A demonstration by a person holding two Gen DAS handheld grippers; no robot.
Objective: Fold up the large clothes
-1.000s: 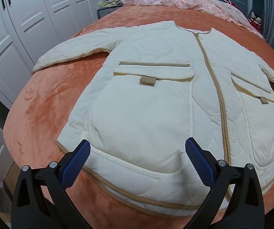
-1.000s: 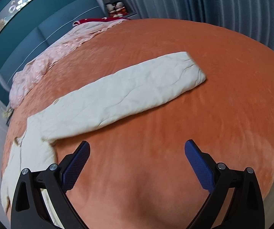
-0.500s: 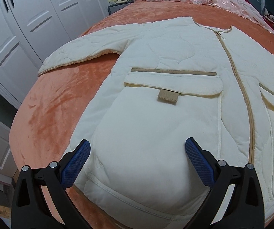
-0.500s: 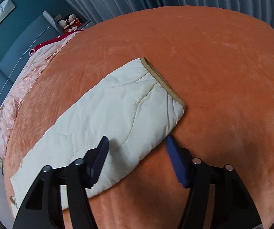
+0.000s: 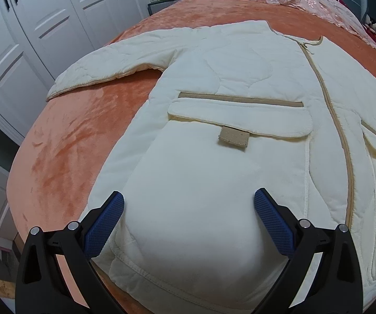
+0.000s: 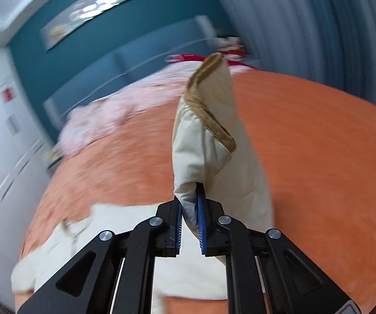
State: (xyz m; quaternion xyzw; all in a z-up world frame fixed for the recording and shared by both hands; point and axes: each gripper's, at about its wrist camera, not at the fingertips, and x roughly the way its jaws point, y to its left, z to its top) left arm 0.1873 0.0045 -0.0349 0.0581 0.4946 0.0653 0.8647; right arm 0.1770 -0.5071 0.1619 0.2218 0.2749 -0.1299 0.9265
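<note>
ok so my right gripper (image 6: 190, 218) now has the sleeve cuff (image 6: 209, 120) pinched and lifted off the bed (image 6: 318, 136) (blurry, probably swinging inward), while my left gripper (image 5: 189, 210) hangs wide open just above the coat (image 5: 214, 172) hem.

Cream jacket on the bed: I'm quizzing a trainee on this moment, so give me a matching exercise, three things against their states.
Things:
1. left gripper
2. right gripper
3. pocket tab

States:
A. shut on the lifted sleeve cuff
B. tan, lying flat on the cream jacket
C. open, fingers over the hem

Pairs: 1-C, 2-A, 3-B
</note>
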